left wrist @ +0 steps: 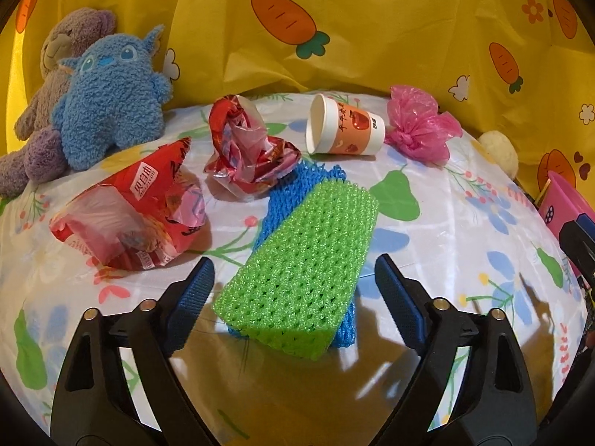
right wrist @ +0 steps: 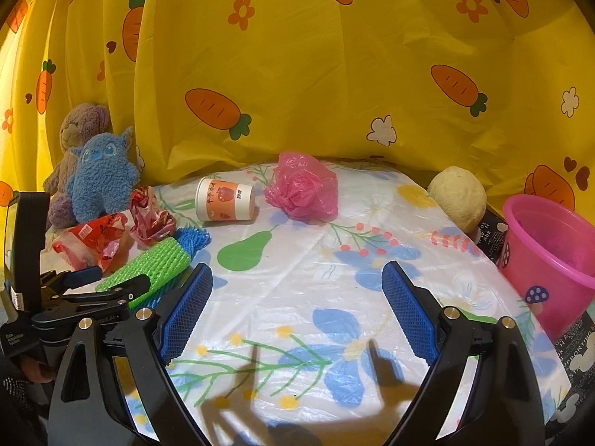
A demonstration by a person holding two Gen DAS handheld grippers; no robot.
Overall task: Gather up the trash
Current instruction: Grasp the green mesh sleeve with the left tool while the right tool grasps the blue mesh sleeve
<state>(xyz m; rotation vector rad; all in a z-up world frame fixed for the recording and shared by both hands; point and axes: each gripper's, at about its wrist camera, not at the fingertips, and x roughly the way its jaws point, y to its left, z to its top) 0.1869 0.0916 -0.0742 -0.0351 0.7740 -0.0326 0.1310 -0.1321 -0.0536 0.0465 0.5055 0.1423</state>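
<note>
Yellow carrot-print cloth hangs behind a surface [left wrist: 427,230] covered in flowered plastic, strewn with litter. Nearest is the green foam net [left wrist: 301,271], lying on a blue foam net [left wrist: 282,193]; its long axis runs away from the left hand-held gripper [left wrist: 293,275] and leans slightly right, its near end directly between the spread fingers, which touch nothing. So the left is much nearer. Across the surface, the right hand-held gripper [right wrist: 297,286] is also spread and empty, with the pink bucket [right wrist: 550,260] to its right.
</note>
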